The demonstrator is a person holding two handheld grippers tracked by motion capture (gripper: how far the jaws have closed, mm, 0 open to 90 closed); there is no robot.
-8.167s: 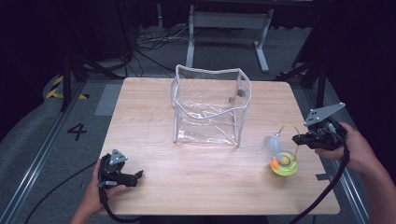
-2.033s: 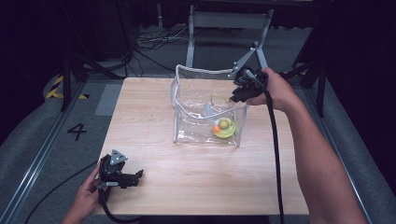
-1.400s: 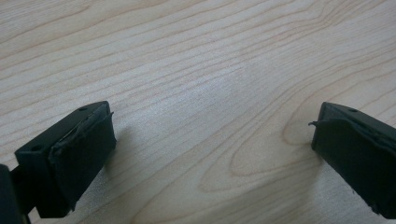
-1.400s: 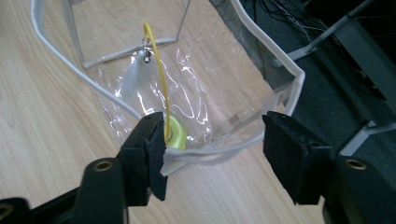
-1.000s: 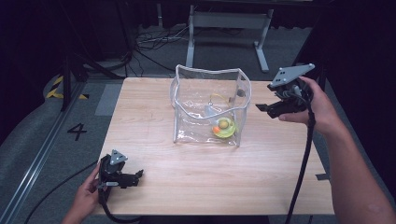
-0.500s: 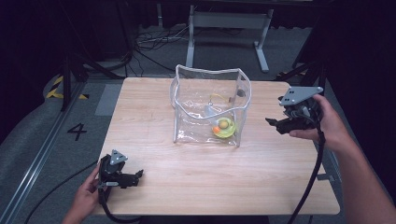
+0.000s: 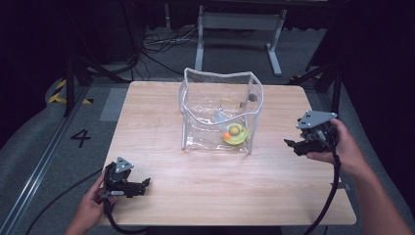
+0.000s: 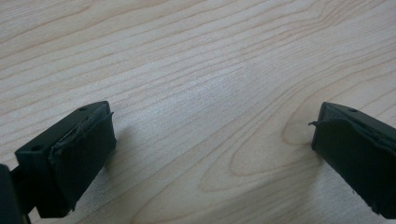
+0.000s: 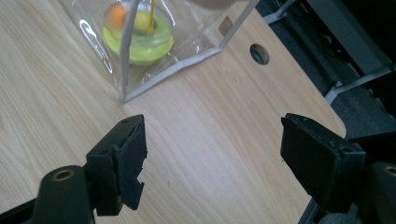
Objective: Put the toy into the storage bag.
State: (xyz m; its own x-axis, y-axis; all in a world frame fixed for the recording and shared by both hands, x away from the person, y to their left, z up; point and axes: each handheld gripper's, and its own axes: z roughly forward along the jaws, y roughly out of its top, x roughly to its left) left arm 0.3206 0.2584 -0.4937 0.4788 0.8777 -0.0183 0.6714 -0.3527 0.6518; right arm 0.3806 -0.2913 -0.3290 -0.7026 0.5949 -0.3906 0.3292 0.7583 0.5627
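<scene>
High view: we see the clear plastic pouch with white piping upright at mid-tabletop, a small yellow-green round toy with an orange ball inside at its right front corner, nearer our right hand-held gripper, which hovers spread and empty to the pouch's right. Our left hand-held gripper, also spread and empty, rests near the front left edge, well apart. The right gripper view adds the toy ahead and left behind the pouch's corner seam; the left gripper view gives bare wood between its jaws.

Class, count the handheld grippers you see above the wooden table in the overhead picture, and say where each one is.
2. The left gripper is at the table's near left corner; the right gripper is at the right edge, beside the clear bag.
</scene>
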